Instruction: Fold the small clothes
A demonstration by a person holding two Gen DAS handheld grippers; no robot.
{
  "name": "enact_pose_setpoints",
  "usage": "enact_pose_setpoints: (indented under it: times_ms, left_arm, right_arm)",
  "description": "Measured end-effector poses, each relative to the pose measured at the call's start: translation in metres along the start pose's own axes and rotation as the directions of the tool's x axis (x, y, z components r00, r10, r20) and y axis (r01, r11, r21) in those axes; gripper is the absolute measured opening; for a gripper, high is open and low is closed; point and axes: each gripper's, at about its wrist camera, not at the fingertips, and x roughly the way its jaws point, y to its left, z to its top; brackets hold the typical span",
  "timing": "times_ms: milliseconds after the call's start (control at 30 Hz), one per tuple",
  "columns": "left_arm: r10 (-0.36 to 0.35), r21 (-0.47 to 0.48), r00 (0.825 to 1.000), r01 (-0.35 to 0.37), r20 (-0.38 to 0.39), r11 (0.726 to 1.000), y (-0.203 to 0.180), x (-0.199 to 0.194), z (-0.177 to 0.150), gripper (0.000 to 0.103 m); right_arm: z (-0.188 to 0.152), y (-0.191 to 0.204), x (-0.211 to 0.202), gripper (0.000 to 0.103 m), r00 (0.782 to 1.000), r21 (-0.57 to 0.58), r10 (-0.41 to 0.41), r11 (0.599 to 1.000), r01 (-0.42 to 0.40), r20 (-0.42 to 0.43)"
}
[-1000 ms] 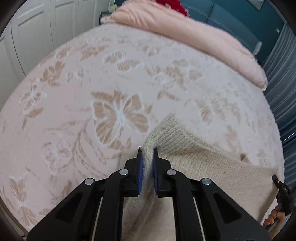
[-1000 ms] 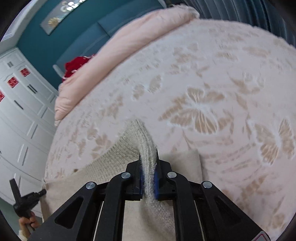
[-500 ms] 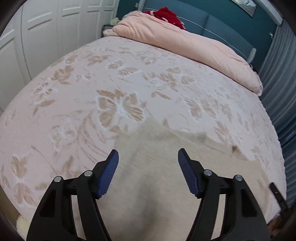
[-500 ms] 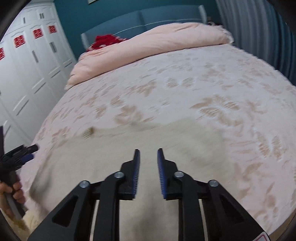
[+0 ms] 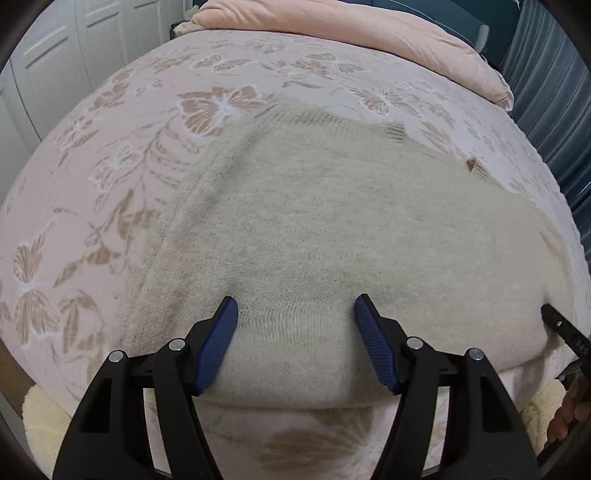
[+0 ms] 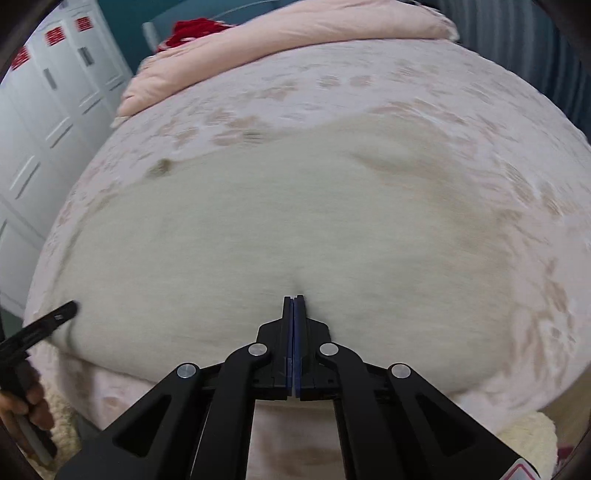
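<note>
**Left wrist view: sweater laid flat, regrasp pending**

Left wrist view: left gripper [image 5: 295, 314] released, jaws wide over the knit sweater [image 5: 332, 229], which lies flat on the bedspread [image 5: 92, 192]. Judgement: pinch the near hem squarely and take both layers.

Right wrist view: right gripper [image 6: 294, 301] clenched, apparently on nothing; blur hides detail. Sweater's near edge sits by the bed edge; open bedspread beyond towards the duvet [image 6: 295, 33].

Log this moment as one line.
left gripper: open, empty | right gripper: shut, empty | beige sweater: flat on bed
</note>
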Motion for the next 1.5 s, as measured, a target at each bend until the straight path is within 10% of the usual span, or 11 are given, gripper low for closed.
enact_pose_setpoints:
  times_ms: [300, 400, 567, 633, 700, 800, 967, 1167, 1267, 1400, 1500]
  left_arm:
    - [-0.039, -0.043, 0.998, 0.041, 0.054, 0.998, -0.009, -0.026, 0.025, 0.065]
    - [-0.029, -0.038, 0.996, 0.032, 0.082, 0.999, -0.009, -0.024, 0.064, 0.071]
    - [-0.009, -0.081, 0.998, 0.013, 0.056, 0.997, 0.011, 0.015, 0.121, 0.082]
    - [0.020, -0.113, 0.999, -0.023, -0.028, 0.993, 0.023, 0.047, 0.131, 0.066]
    - [0.064, -0.105, 0.994, -0.073, -0.089, 0.992, 0.029, 0.070, 0.133, 0.030]
    - [0.066, -0.115, 0.995, -0.074, -0.068, 0.991, 0.036, 0.072, 0.134, 0.025]
    - [0.106, -0.082, 0.993, -0.111, -0.058, 0.990, 0.034, 0.081, 0.138, 0.025]
    - [0.130, -0.053, 0.992, -0.130, -0.009, 0.990, 0.022, 0.052, 0.137, 0.026]
    - [0.110, -0.006, 0.990, -0.110, 0.088, 0.994, 0.002, 0.009, 0.122, 0.027]
    - [0.004, 0.018, 0.999, -0.005, 0.051, 1.000, -0.033, 0.000, 0.088, 0.037]
    - [0.013, 0.020, 0.999, -0.012, -0.038, 1.000, -0.043, 0.035, 0.066, 0.036]
  right_arm:
    - [0.026, 0.000, -0.034, 0.009, 0.996, 0.013, 0.008, 1.000, -0.010, 0.084]
    - [0.073, 0.001, -0.032, 0.055, 0.986, 0.027, -0.019, 1.000, 0.015, 0.167]
    - [0.134, -0.016, 0.022, 0.061, 0.988, 0.028, -0.123, 0.992, 0.121, 0.094]
    - [0.139, -0.017, 0.050, 0.057, 0.991, 0.012, -0.132, 0.991, 0.132, 0.014]
    - [0.134, -0.013, 0.063, 0.009, 0.998, -0.004, -0.064, 0.998, 0.064, -0.025]
    - [0.139, -0.018, 0.036, 0.006, 0.996, 0.022, -0.006, 1.000, 0.004, 0.085]
    - [0.147, -0.078, 0.078, 0.007, 0.996, 0.141, -0.089, 0.986, 0.092, -0.027]
    - [0.143, -0.022, 0.012, 0.025, 0.968, 0.041, -0.179, 0.984, 0.174, 0.175]
    - [0.125, 0.033, -0.019, 0.025, 0.975, -0.059, -0.025, 0.997, 0.039, 0.221]
    - [0.090, 0.123, 0.018, 0.013, 0.980, -0.202, 0.198, 0.960, -0.195, -0.007]
    - [0.061, 0.172, 0.075, 0.011, 0.983, -0.310, 0.117, 0.938, -0.156, -0.142]
